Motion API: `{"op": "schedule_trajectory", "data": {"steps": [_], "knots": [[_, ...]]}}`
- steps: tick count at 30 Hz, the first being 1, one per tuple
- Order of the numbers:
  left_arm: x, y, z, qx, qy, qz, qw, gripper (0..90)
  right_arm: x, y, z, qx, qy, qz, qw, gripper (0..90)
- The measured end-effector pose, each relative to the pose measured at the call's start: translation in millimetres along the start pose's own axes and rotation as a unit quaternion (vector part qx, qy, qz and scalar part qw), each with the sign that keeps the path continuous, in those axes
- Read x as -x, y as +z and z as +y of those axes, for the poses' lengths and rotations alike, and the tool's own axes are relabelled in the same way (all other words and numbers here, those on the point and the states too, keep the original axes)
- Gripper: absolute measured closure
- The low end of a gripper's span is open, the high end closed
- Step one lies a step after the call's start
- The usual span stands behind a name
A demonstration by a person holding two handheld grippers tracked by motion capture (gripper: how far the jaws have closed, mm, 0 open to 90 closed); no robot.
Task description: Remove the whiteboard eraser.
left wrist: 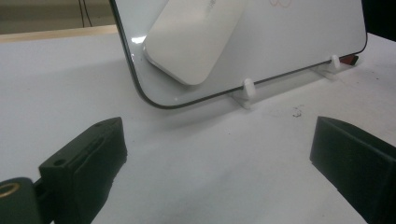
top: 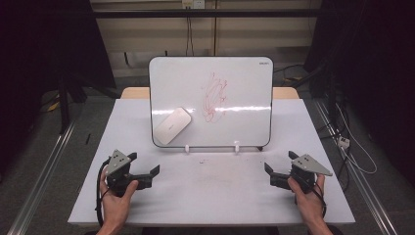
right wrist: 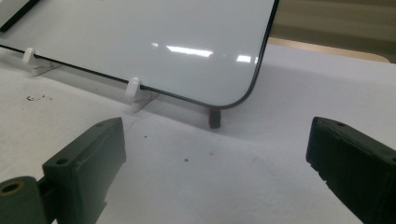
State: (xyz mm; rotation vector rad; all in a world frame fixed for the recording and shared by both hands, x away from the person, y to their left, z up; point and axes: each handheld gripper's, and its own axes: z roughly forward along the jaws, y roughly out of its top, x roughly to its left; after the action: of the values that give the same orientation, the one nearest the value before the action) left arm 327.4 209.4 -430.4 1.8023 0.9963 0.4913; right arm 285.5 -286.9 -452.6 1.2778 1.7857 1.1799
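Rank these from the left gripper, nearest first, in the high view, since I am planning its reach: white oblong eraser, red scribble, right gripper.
1. White oblong eraser, on the whiteboard's lower left.
2. Red scribble, board centre.
3. Right gripper, far right.

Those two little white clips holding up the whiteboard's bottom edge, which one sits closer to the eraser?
The left clip, the one nearer the left gripper. The eraser sticks to the whiteboard just above it; the right clip stands below the red scribble.

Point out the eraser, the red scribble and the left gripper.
eraser (top: 172, 126), high view, middle of its white body.
red scribble (top: 214, 97), high view, centre of the tangle.
left gripper (top: 151, 175), high view, between its fingertips.
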Motion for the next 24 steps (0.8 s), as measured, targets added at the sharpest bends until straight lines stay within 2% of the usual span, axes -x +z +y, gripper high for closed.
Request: {"op": "schedule_trajectory", "data": {"steps": [8, 10, 12, 14, 16, 18, 22, 23, 24], "knots": [[0.7, 6.4, 2.6, -0.011, 0.014, -0.001, 0.9998, 3.9, 1.3, -0.1, -0.7, -0.003, 0.002, -0.001, 1.0, 4.5], [0.4, 8.9, 3.2, -0.012, 0.012, -0.004, 0.9999, 4.9, 1.2, 0.2, -0.8, -0.005, 0.002, 0.0, 1.0, 4.4], [0.5, 12.2, 4.0, -0.021, 0.031, 0.002, 0.9993, 5.5, 1.0, 0.4, -0.8, -0.006, 0.003, 0.0, 1.0, 4.5], [0.2, 14.1, 5.6, -0.022, 0.031, -0.004, 0.9993, 6.2, 0.4, 1.3, -0.9, -0.008, 0.005, 0.002, 1.0, 4.1], [1.6, 16.6, 9.2, -0.026, 0.026, -0.005, 0.9993, 6.3, 0.2, 2.3, -0.9, -0.009, 0.006, 0.002, 0.9999, 4.1], [2.8, 19.5, 14.0, -0.029, 0.033, -0.003, 0.999, 6.4, -0.1, 3.4, -0.9, -0.011, 0.005, 0.004, 0.9999, 4.1], [4.7, 25.7, 23.9, -0.036, 0.046, -0.019, 0.9981, 5.0, -0.9, 4.6, -0.9, -0.012, -0.001, 0.008, 0.9999, 4.1], [7.0, 27.9, 28.9, -0.034, 0.058, -0.014, 0.9976, 5.1, -1.2, 4.8, -0.8, -0.013, -0.001, 0.008, 0.9999, 4.1], [7.0, 27.9, 28.9, -0.034, 0.058, -0.014, 0.9976, 5.3, -1.3, 5.1, -0.8, -0.014, -0.002, 0.009, 0.9999, 4.1]]}}
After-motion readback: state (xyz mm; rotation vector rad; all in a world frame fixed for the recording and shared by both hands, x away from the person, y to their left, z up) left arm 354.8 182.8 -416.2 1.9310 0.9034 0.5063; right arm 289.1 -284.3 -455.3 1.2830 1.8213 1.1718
